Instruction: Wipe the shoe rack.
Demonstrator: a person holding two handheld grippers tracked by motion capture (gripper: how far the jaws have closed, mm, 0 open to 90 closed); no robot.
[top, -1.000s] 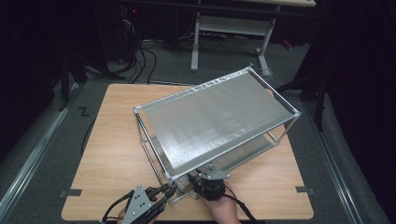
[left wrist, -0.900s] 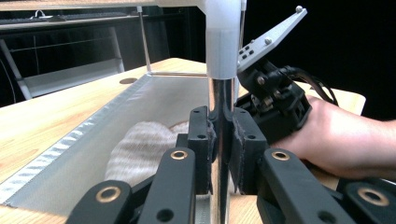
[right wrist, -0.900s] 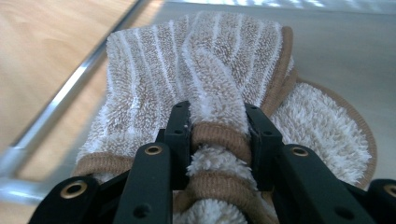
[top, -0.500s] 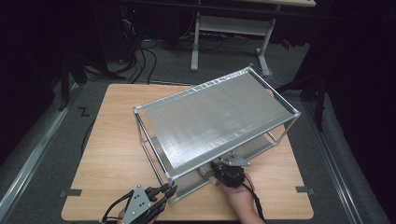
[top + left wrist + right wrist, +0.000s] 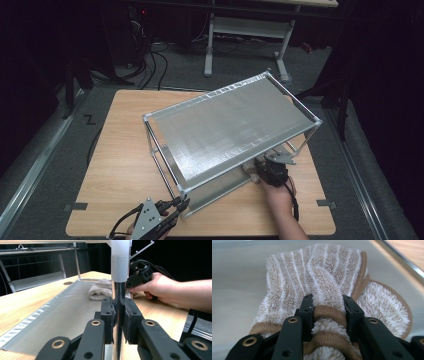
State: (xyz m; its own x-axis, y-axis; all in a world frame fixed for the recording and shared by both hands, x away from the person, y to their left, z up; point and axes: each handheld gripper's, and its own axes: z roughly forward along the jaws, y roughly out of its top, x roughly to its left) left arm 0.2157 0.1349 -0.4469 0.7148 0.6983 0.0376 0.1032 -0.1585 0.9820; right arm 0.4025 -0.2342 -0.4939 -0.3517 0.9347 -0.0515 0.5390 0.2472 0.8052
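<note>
A two-tier metal rack [image 5: 230, 125] stands askew on the wooden table [image 5: 120, 150]. My left gripper [image 5: 182, 204] is shut on the rack's near corner post [image 5: 119, 290], its pads [image 5: 110, 315] pressed to the chrome tube. A beige towel with white stripes [image 5: 317, 272] lies bunched on the lower shelf [image 5: 62, 310]. My right gripper [image 5: 328, 307] is shut on the towel's brown-hemmed fold, and its jaws have just eased a little wider with the towel still between them. In the high view that right gripper [image 5: 257, 172] reaches under the top shelf from the front right.
The top shelf covers most of the lower one from above. Bare table lies left of the rack and along the front edge. A white desk frame [image 5: 245, 30] and cables [image 5: 150, 60] stand on the floor beyond the table.
My right hand has slid to the right and away from me along the rack's front side, carrying the towel over the lower shelf. The left gripper has stayed on the post.
</note>
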